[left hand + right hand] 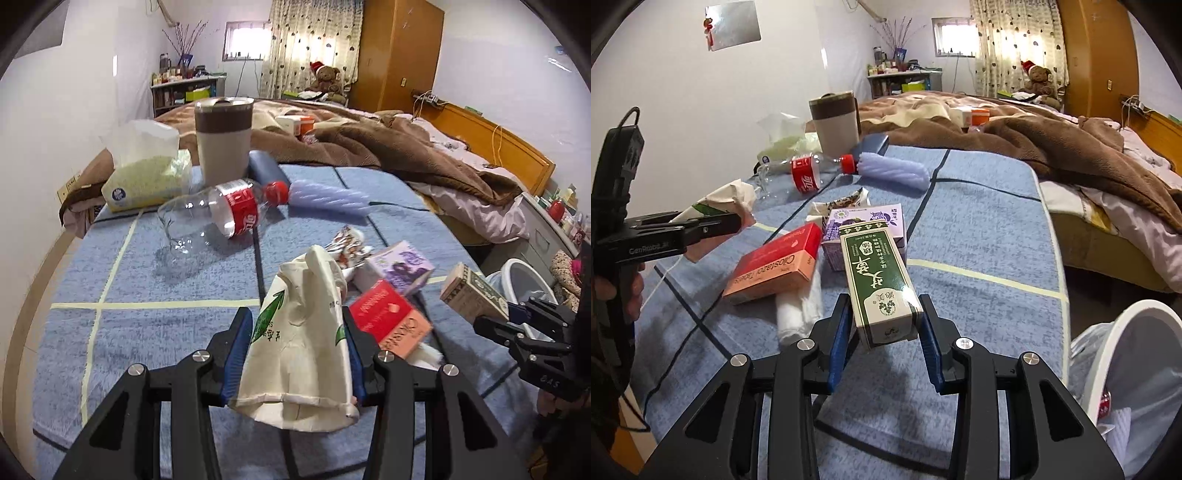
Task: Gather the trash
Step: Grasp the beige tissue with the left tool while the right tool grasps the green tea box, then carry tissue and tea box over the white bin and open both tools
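Observation:
My left gripper (295, 325) is shut on a crumpled white paper cup (299, 332) with green print, held above the blue mat (147, 277). My right gripper (884, 310) is shut on a green and white box (877, 280); the box also shows in the left wrist view (469, 295). On the mat lie a red and pink box (775, 262), a purple carton (864, 229), a white tissue wad (799, 310), a patterned wrapper (846, 201) and an empty cola bottle (805, 173). A white trash bin (1126, 369) with a plastic liner stands at the lower right.
A tall mug (223, 140), a tissue pack (147, 177), a dark blue object (266, 168) and a lilac twisted roll (328, 197) sit at the mat's far end. Beyond is a bed with a brown blanket (351, 144). A white wall is on the left.

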{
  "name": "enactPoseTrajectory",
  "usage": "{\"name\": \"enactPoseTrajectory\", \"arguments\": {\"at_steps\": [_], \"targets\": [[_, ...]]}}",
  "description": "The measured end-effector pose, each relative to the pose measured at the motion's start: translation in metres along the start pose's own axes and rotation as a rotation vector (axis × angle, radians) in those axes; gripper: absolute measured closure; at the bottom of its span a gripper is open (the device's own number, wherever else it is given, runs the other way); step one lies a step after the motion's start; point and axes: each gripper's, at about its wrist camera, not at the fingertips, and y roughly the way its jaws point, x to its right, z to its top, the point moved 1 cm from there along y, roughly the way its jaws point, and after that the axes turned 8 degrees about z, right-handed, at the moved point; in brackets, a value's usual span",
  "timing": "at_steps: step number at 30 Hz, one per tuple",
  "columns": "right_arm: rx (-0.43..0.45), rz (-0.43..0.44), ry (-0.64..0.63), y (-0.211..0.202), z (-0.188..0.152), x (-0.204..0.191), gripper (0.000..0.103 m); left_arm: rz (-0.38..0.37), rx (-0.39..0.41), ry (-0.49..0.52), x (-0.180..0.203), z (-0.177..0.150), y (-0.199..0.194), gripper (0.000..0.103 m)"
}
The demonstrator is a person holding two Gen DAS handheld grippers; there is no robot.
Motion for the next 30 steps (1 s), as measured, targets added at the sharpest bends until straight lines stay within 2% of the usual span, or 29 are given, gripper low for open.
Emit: {"name": "enactPoseTrajectory", "arguments": {"at_steps": [7, 16, 30], "targets": [[0.055, -0.022, 0.022, -0.026, -0.001, 0.002, 0.066, -0.015, 0.048, 0.028, 0.022, -0.001, -0.026, 0.055], [0.133, -0.085, 0.046, -0.07, -0.008, 0.012, 0.066, -0.06, 0.102, 0.085, 0.069, -0.004, -0.053, 0.055], [0.202, -0.219, 0.136, -0.119, -0.026, 0.051, 0.066, -0.174, 0.131, 0.185, 0.155, -0.006, -0.064, 0.055]]}}
